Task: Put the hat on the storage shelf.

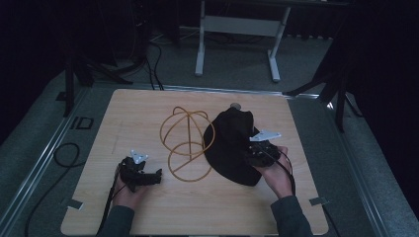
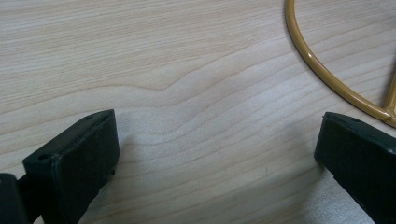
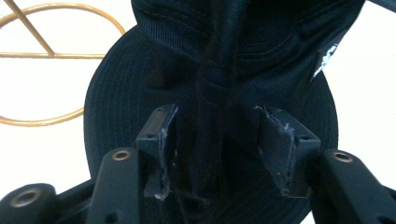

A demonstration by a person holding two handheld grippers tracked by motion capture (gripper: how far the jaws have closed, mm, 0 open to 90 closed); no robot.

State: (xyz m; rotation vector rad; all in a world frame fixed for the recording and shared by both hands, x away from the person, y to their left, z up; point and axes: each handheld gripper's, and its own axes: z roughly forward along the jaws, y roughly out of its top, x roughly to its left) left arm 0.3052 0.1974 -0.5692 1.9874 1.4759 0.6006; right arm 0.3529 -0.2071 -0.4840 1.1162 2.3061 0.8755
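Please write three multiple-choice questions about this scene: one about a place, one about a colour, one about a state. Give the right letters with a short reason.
1. Where does the black cap lie?
A. right of the wire stand
B. left of it
C. on the floor

2. What colour is the wire stand?
A. blue
B. golden yellow
C. white

3. How do the left gripper jaws stand?
A. shut on the cap
B. shut on the stand
C. open over the bare table

Key: 1 A, the high view shows it. 2 B, the wire is golden. 3 C, only wood lies between the jaws.
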